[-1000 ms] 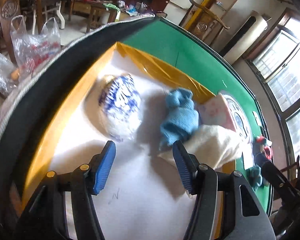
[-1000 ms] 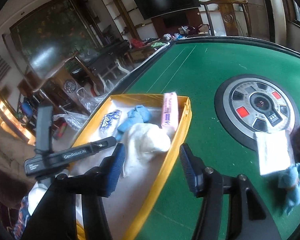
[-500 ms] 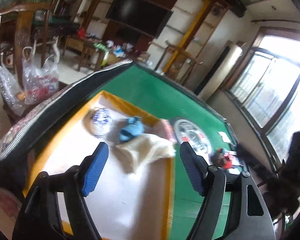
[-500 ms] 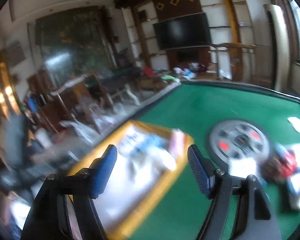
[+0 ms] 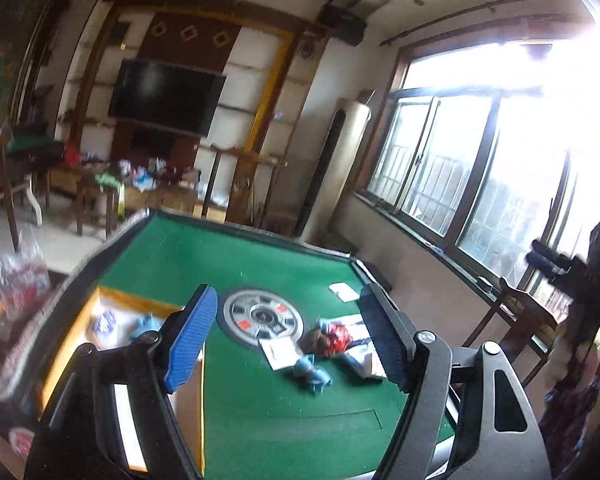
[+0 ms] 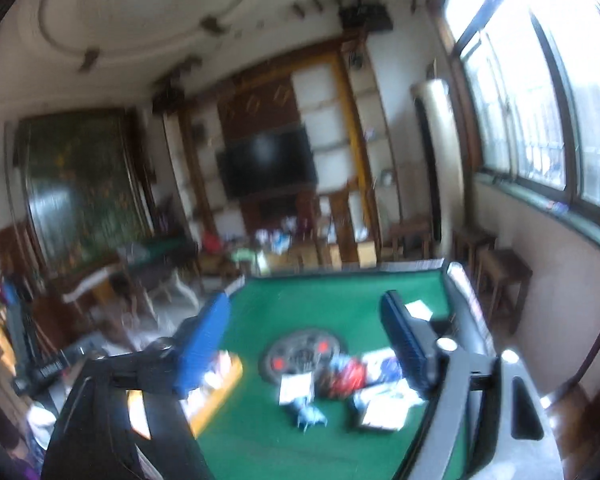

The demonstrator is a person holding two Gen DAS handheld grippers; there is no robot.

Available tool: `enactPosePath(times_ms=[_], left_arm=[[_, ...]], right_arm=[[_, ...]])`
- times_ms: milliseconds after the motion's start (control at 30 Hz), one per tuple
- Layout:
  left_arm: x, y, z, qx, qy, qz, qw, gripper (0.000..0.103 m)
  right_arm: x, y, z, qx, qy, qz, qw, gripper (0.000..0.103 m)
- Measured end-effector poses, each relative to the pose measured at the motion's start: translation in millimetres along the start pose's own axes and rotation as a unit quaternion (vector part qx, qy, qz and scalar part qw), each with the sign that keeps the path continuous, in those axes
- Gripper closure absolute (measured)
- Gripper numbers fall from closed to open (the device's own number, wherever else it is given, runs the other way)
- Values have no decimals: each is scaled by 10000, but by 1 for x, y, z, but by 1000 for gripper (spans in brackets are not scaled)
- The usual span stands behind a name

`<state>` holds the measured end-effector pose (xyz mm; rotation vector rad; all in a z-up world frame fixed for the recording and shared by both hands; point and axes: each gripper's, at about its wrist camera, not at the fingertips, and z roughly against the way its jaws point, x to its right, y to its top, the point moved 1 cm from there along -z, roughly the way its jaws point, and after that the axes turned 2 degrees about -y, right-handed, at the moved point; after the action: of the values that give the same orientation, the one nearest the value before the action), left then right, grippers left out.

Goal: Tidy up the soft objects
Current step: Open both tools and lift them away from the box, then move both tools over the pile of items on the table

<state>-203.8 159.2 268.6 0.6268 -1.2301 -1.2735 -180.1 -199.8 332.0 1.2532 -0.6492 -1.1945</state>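
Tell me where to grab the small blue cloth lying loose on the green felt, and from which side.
Pinch the bunched middle of the blue cloth from straight above. It lies crumpled and low on the table, with the white packet and red toy close behind, so a side approach looks crowded.

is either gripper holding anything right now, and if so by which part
Nothing is held. The left gripper and the right gripper are both open with only air between their fingers, above the green table.

Crumpled blue cloth (image 5: 311,372) lies beside red plush (image 5: 332,339) on green felt.
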Motion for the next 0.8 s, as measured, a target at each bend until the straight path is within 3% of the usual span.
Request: enactPosePath(times_ms=[67, 133, 267, 367, 467, 533, 633, 800], left_arm=[[13, 11, 18, 125, -33, -135, 9998, 21], [18, 16, 31, 181, -51, -157, 9997, 21], [26, 5, 40, 249, -134, -244, 9993, 21], [26, -7, 33, 118, -271, -221, 9993, 21], [13, -22, 29, -60, -440, -27, 9990, 21], [-2, -29, 27, -117, -400, 22, 9991, 21], [-20, -35, 34, 33, -155, 24, 9999, 21], [-68, -49, 40, 264, 553, -52, 9981, 21]], right_arm=[[-2, 31, 28, 275, -276, 26, 9992, 19], [-6, 55, 46, 408, -580, 35, 9975, 18], [-11, 64, 61, 388, -691, -38, 9968, 15], [-16, 43, 44, 229, -712, 39, 9972, 14], [-9, 27, 20, -257, -390, -32, 9989, 14], [-26, 11, -2, -526, -178, 41, 9984, 14], [-60, -18, -36, -834, 192, 118, 9963, 14], [-116, -77, -109, -1409, 635, 121, 9879, 14]])
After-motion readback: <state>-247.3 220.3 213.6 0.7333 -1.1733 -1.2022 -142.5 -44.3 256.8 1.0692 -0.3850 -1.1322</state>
